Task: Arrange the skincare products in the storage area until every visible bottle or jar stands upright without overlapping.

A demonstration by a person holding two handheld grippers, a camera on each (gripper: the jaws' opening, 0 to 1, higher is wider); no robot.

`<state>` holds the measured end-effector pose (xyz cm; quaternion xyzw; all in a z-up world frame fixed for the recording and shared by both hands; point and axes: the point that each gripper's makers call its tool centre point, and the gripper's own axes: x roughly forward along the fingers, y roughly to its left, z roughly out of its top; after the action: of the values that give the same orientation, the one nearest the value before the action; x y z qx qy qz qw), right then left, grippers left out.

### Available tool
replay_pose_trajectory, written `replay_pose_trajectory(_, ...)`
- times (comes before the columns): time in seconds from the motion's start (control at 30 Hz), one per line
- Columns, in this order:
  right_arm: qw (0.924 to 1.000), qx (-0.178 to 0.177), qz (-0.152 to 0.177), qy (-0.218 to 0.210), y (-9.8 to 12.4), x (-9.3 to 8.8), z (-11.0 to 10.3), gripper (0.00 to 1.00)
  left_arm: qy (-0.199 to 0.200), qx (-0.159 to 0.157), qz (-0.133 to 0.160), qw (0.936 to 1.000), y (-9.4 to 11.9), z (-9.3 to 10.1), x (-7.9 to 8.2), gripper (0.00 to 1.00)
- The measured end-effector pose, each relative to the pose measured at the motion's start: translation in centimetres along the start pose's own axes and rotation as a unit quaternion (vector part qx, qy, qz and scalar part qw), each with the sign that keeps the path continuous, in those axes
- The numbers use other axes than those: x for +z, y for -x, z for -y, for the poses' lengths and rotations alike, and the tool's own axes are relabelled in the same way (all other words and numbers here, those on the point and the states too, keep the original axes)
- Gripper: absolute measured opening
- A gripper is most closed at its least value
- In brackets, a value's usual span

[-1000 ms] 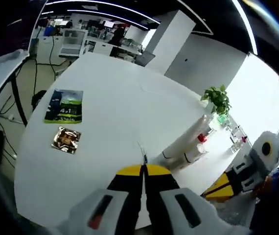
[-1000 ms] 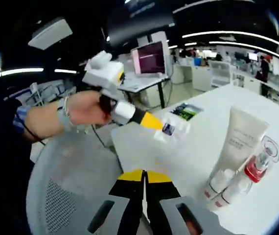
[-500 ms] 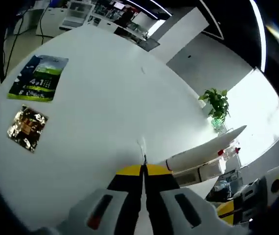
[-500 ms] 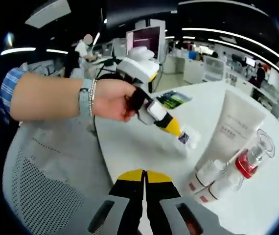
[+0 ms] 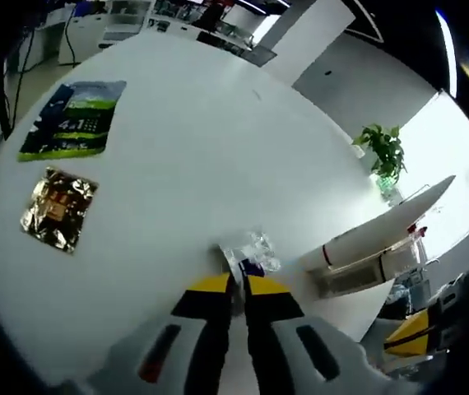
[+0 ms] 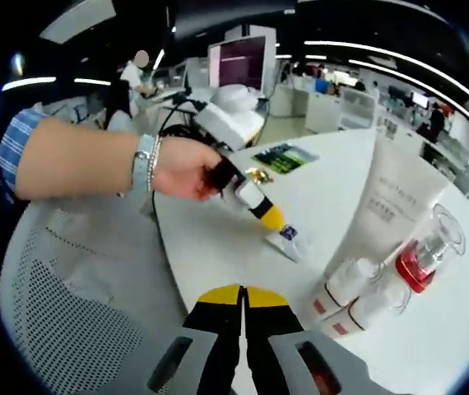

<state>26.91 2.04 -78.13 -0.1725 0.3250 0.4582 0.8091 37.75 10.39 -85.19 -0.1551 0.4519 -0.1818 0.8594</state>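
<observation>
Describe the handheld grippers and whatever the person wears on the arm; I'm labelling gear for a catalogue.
Each gripper has grey jaws with red marks rising from a yellow and black base: the left gripper and the right gripper. In the right gripper view, the left one has a white body and dark cables. The hand wears a pale wristband under a blue checked sleeve.

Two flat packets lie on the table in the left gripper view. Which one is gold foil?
The gold foil packet is the smaller, crinkled one. The other, the green and blue printed sachet, is larger and flat, lying just beyond it.
</observation>
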Motion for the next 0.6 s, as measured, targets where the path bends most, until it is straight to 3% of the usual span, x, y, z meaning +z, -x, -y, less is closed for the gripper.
replay_pose_trajectory(0.17, 1.0000, 0.000, 0.003, 0.000, 0.1, 0.1, 0.1, 0.00, -0.054, 0.034, 0.005, 0.9979, 0.1, -0.5, 0.5, 0.15)
replay_pose_trajectory(0.23, 1.0000, -0.002, 0.002, -0.002, 0.1, 0.1, 0.2, 0.00, -0.089, 0.038, 0.007, 0.9953, 0.2, -0.1, 0.7, 0.11)
replay_pose_trajectory(0.27, 1.0000, -0.003, 0.002, -0.003, 0.1, 0.1, 0.3, 0.00, -0.113, 0.015, -0.002, 0.9935, 0.0, 1.0, 0.4, 0.03)
replay_pose_trajectory(0.33, 1.0000, -0.003, 0.004, -0.007, 0.2, 0.1, 0.3, 0.00, -0.129, -0.028, -0.034, 0.9907, -0.2, 3.1, -0.9, 0.01)
replay_pose_trajectory(0.37, 1.0000, -0.003, 0.004, -0.009, 0.1, 0.1, 0.3, 0.00, -0.136, -0.018, -0.045, 0.9895, -0.1, 3.0, -1.2, 0.00)
replay_pose_trajectory(0.47, 1.0000, -0.002, 0.003, -0.009, 0.1, 0.1, 0.3, 0.00, -0.162, -0.038, -0.075, 0.9831, -0.5, 4.2, -2.6, 0.00)
replay_pose_trajectory(0.6, 1.0000, -0.002, 0.001, -0.006, 0.1, 0.0, 0.2, 0.00, -0.174, 0.011, -0.120, 0.9774, -1.0, 1.8, -4.4, 0.02)
